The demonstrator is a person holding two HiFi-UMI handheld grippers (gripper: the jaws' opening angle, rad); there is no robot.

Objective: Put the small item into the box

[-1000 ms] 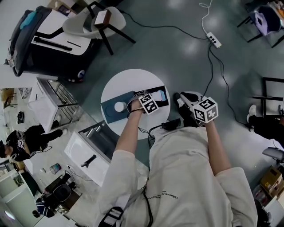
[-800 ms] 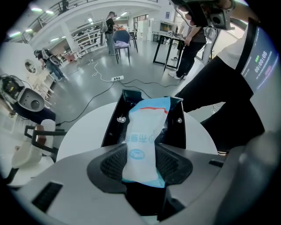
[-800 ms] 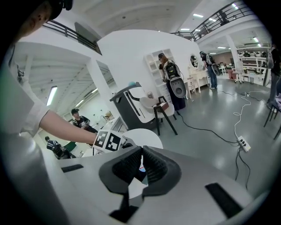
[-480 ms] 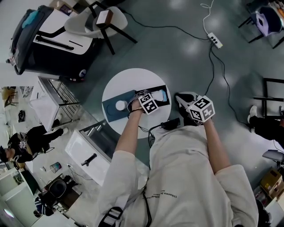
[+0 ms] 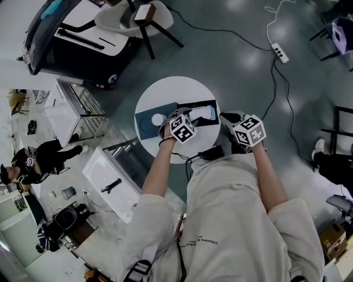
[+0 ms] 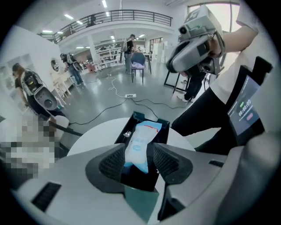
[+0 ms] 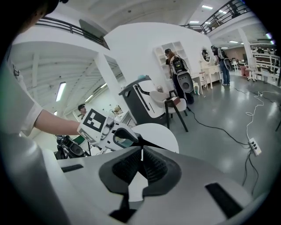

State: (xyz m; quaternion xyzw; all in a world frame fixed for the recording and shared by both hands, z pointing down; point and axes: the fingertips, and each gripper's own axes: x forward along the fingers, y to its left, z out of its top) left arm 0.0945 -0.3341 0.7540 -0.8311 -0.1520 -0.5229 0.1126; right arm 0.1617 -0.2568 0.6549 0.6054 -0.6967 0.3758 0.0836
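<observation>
A light-blue and white packet (image 6: 141, 136) sits between the pads of my left gripper (image 6: 138, 154), which is shut on it. The packet's far end reaches into an open black box (image 6: 151, 118) on the round white table (image 5: 176, 91). In the head view the packet (image 5: 201, 114) lies along the box (image 5: 212, 103), with the left gripper's marker cube (image 5: 182, 128) just beside it. My right gripper (image 7: 141, 159) is shut with nothing in it. Its cube (image 5: 249, 131) is off the table's right edge, and it points at the left gripper (image 7: 109, 129).
A dark blue flat tray (image 5: 144, 129) with a white round disc (image 5: 158, 119) lies on the table's left half. On the floor around are a chair (image 5: 138, 16), a power strip (image 5: 281, 53) with cables, a metal rack (image 5: 83, 113) and a white cart (image 5: 110, 179).
The right gripper has drifted left, closer to the table's edge. The left gripper has stayed over the box with the packet. The head camera has shifted a little.
</observation>
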